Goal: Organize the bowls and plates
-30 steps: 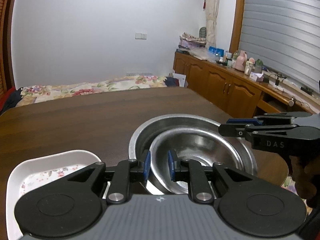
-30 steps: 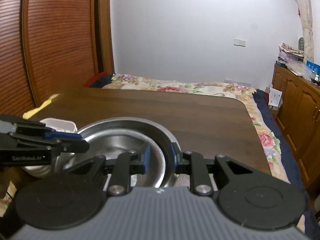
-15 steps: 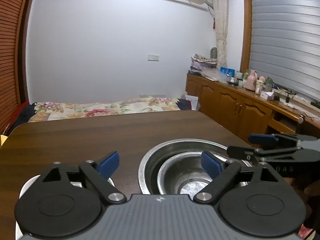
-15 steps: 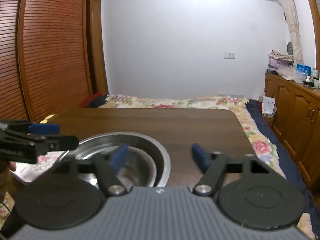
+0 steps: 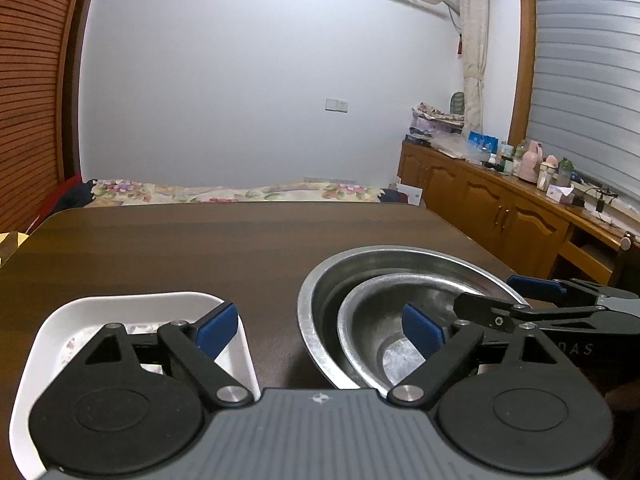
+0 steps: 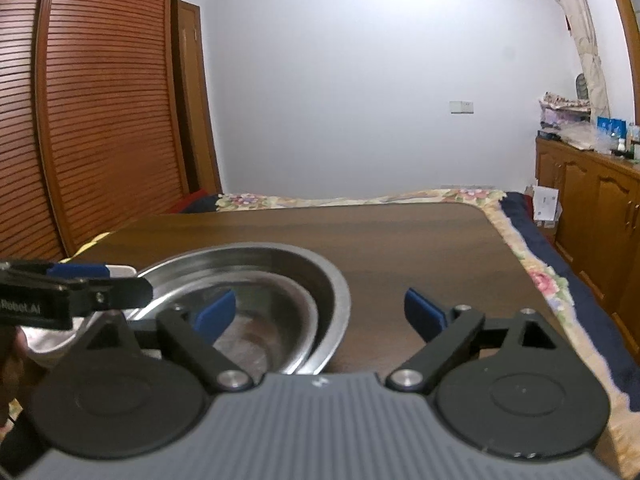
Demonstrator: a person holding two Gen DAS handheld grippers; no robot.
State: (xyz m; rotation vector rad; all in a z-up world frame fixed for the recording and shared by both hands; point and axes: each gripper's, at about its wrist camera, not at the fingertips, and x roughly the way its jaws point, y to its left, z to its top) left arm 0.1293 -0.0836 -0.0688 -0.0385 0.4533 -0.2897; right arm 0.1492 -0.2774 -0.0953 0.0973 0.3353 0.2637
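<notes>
Nesting looks done: small steel bowl (image 5: pixel 384 328) sits inside the big bowl (image 5: pixel 320 300) on the table (image 5: pixel 200 248), both tongs (image 5: pixel 320 330) (image 6: pixel 320 314) spread wide, holding nothing. My guess: a low swing could clip a rim and slide the stack. Only the left view properly shows the white floral plate (image 5: pixel 48 332); the right view catches the table's right edge.

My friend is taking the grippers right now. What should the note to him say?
Left gripper: open, holding nothing, above the table between the white dish and the bowls.
Right gripper: open, holding nothing, over the big bowl's right rim.
Things: small steel bowl sits inside the big steel bowl. White dish lies flat to their left, apart from them.
Done: bowls nested.
Left: perhaps only the dish to place; no other plates show.
</notes>
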